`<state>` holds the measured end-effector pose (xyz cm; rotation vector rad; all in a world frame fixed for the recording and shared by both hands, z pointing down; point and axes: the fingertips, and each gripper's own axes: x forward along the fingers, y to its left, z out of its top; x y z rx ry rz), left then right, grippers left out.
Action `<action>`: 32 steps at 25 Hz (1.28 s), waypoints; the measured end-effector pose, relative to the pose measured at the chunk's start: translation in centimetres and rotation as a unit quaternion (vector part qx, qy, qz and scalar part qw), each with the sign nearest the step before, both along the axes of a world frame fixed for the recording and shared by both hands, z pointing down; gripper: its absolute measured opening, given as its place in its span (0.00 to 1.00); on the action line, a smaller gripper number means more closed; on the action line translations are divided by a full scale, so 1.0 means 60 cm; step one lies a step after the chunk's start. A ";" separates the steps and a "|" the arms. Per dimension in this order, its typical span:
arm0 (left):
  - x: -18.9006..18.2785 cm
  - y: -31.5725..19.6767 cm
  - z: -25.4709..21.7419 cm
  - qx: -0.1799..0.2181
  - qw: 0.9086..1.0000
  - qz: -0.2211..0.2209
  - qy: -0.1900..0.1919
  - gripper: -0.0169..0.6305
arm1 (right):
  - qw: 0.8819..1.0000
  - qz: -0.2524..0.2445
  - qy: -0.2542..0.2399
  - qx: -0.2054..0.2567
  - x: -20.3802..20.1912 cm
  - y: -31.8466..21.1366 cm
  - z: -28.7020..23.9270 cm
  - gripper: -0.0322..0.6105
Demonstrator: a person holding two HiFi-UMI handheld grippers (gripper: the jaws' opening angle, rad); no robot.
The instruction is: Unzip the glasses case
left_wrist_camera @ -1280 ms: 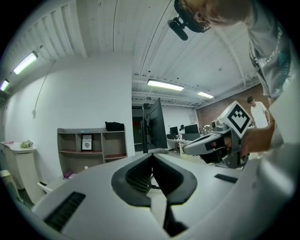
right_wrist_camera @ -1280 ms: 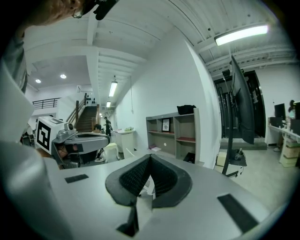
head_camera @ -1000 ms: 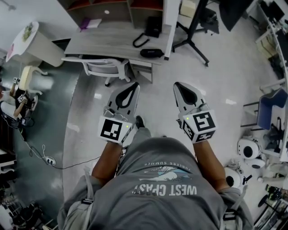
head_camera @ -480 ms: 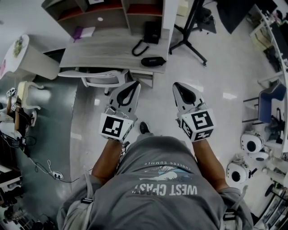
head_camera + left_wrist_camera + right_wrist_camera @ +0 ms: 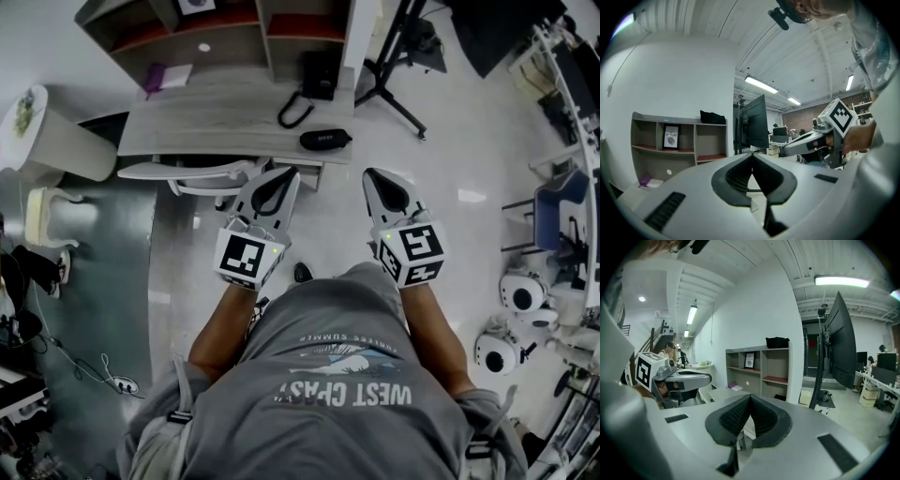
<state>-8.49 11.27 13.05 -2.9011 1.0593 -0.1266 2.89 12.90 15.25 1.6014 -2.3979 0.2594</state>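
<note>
Since the earlier frames the desk (image 5: 216, 122) has shifted lower in the head view and now lies closer to both grippers. On it the black glasses case (image 5: 325, 139) lies near the front edge at the desk's right end, in the upper middle of the frame, with its zip closed as far as can be seen. A black telephone (image 5: 317, 73) stands behind the case. The left gripper (image 5: 284, 176) and the right gripper (image 5: 374, 176) point toward the desk, side by side below the case and apart from it. Both have their jaws pressed together with nothing between them. A white chair (image 5: 202, 173) is pushed under the desk, to the left of the left gripper.
</note>
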 end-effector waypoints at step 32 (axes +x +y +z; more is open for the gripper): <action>0.019 -0.289 0.304 -0.144 0.984 -0.068 -0.079 0.03 | 0.968 -0.180 0.131 -0.118 0.020 -0.320 0.294 0.27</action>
